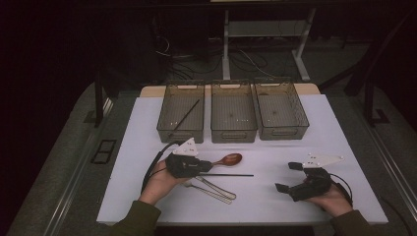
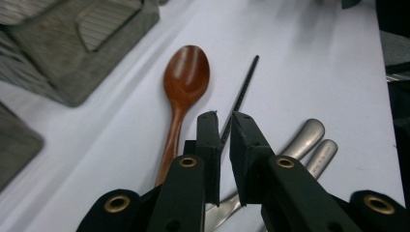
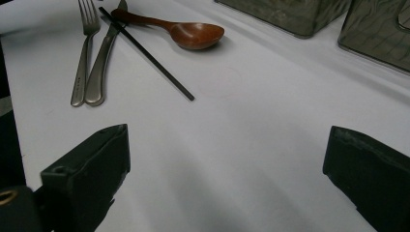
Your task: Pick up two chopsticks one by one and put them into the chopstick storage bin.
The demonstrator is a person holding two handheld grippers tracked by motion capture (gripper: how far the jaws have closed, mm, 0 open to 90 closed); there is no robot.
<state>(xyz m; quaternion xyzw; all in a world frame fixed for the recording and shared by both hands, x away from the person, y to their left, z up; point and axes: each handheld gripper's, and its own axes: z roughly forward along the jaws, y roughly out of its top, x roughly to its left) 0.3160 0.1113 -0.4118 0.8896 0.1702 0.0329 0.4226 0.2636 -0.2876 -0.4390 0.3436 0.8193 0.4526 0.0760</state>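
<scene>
- The left gripper [image 2: 223,126] sat low over the white tabletop [image 2: 309,63], its jaws drawn nearly together around the black chopstick [image 2: 240,92], which ran straight out ahead from the narrow gap between them; whether the pads already pressed on it could not be told.
- A wooden spoon [image 2: 183,82] lay just left of those jaws, bowl pointing away from them.
- Two metal handles, a fork [image 3: 83,58] and a knife [image 3: 102,60], lay just right of and beneath the left jaws.
- The right gripper [image 1: 290,177] rested well apart on the tabletop, jaws spread wide with bare surface between them.
- Three mesh bins stood beyond both jaws; the left bin [image 1: 181,112] held another dark stick [image 1: 187,114].
</scene>
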